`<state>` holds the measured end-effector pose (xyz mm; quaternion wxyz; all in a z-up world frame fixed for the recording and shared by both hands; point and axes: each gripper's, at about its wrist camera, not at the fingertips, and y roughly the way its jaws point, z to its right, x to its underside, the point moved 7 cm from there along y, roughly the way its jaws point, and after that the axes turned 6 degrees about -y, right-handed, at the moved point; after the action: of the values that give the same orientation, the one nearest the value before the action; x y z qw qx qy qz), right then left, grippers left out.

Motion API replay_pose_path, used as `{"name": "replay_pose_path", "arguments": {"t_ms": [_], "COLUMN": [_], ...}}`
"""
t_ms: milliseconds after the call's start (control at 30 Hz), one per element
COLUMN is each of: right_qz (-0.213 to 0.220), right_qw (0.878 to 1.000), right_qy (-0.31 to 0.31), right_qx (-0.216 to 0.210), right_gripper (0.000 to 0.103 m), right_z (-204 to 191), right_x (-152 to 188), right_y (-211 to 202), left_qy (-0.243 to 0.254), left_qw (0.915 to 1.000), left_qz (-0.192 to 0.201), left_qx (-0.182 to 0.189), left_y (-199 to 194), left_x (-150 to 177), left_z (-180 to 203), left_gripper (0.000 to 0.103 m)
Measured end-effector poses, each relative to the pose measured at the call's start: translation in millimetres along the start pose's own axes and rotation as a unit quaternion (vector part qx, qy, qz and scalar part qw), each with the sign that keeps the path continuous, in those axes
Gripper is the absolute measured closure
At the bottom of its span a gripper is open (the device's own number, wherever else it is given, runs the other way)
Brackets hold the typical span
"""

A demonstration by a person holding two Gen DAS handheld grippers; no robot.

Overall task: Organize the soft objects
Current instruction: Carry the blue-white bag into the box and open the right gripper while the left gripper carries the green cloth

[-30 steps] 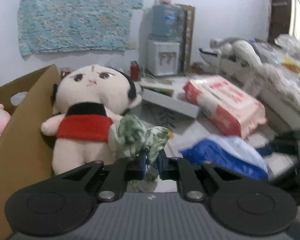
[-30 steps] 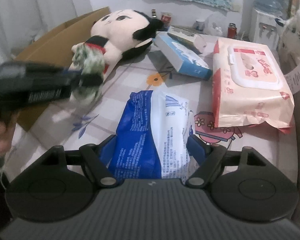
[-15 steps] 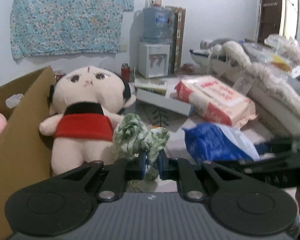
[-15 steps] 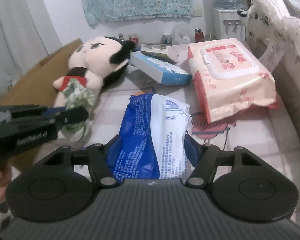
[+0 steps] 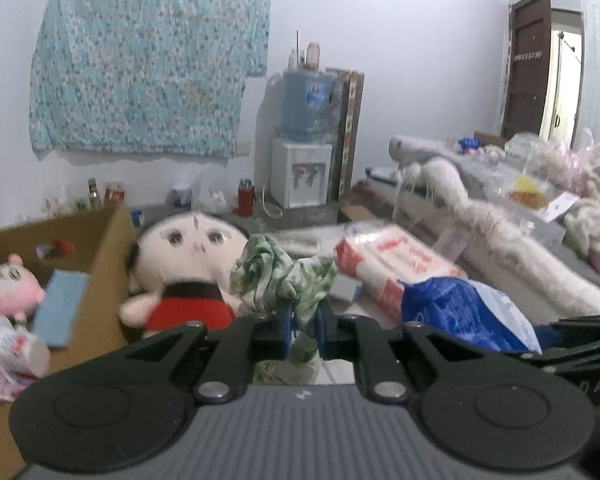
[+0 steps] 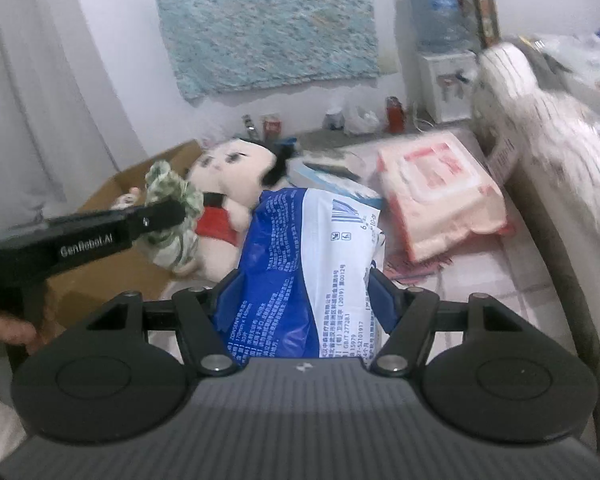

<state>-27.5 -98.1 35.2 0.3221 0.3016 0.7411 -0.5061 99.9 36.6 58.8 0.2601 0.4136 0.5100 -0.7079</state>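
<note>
right gripper (image 6: 302,280) clamping blue-white pack (image 6: 300,256), left gripper (image 6: 172,214) gripping green cloth (image 6: 172,192)

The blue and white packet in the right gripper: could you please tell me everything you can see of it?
The blue and white packet is a soft, crinkled plastic pack, blue on its left half and white on its right, printed with small text and a barcode. The right gripper is shut on its near end, one finger pressing each side. It is tilted up, away from the camera, and looks lifted off the table. Behind it lie the big plush doll and the pink wipes pack; contact with either cannot be judged.
</note>
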Motion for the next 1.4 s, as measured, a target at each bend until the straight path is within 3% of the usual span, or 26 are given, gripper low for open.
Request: {"name": "replay_pose_path", "arguments": {"t_ms": [133,267,367,433,533,700,867,1000,1033,1100,1200,1300,1400], "right_qz": [0.016,0.022,0.015,0.001,-0.033,-0.095,-0.143,-0.195,-0.212,-0.231,-0.252,-0.221,-0.233], "right_qw": [0.999,0.994,0.984,0.970,0.939,0.885,0.809,0.744,0.732,0.719,0.688,0.659,0.655], "right_qy": [-0.038,-0.088,-0.140,-0.200,-0.296,-0.383,-0.478,-0.564,-0.577,-0.590,-0.620,-0.658,-0.661], "right_qx": [-0.017,-0.058,-0.106,-0.140,-0.172,-0.248,-0.310,-0.302,-0.294,-0.286,-0.281,-0.289,-0.284], "right_gripper": [0.038,0.038,0.038,0.038,0.038,0.038,0.038,0.038,0.038,0.038,0.038,0.037,0.036], "right_z": [-34.4,-79.2,-119.2,-149.7,-193.8,-263.8,-335.3,-375.1,-379.5,-382.8,-384.9,-393.4,-398.1], "right_x": [-25.9,-58.9,-80.6,-90.1,-99.2,-100.0,-71.3,-24.6,-14.8,0.4,13.5,13.1,17.3], "right_y": [-12.8,-8.8,3.6,16.9,50.6,110.5,163.8,200.5,213.3,233.0,244.9,244.4,254.1], "left_qy": [0.006,0.009,0.003,-0.003,-0.021,-0.026,-0.044,-0.051,-0.041,-0.012,-0.018,-0.017,-0.036], "left_qw": [0.9997,0.9985,0.9963,0.9939,0.9913,0.9840,0.9805,0.9809,0.9803,0.9791,0.9819,0.9803,0.9797], "left_qz": [0.022,0.044,0.052,0.050,0.036,0.012,-0.002,-0.019,-0.022,-0.025,-0.030,-0.031,-0.022], "left_qx": [-0.004,-0.031,-0.069,-0.098,-0.125,-0.176,-0.192,-0.187,-0.192,-0.201,-0.186,-0.194,-0.196], "left_y": [-34.2,-76.4,-106.3,-125.2,-142.6,-142.6,-131.6,-116.2,-114.5,-108.9,-101.6,-94.4,-94.9], "left_x": [-28.3,-54.5,-66.9,-73.6,-73.8,-61.5,-43.5,-32.3,-27.7,-26.3,-26.9,-25.9,-25.4], "left_z": [-14.3,-46.7,-80.7,-109.1,-146.6,-201.0,-245.3,-264.6,-266.0,-267.8,-274.4,-282.6,-291.3], "left_gripper": [0.090,0.090,0.090,0.090,0.090,0.090,0.090,0.090,0.090,0.090,0.090,0.090,0.089]}}
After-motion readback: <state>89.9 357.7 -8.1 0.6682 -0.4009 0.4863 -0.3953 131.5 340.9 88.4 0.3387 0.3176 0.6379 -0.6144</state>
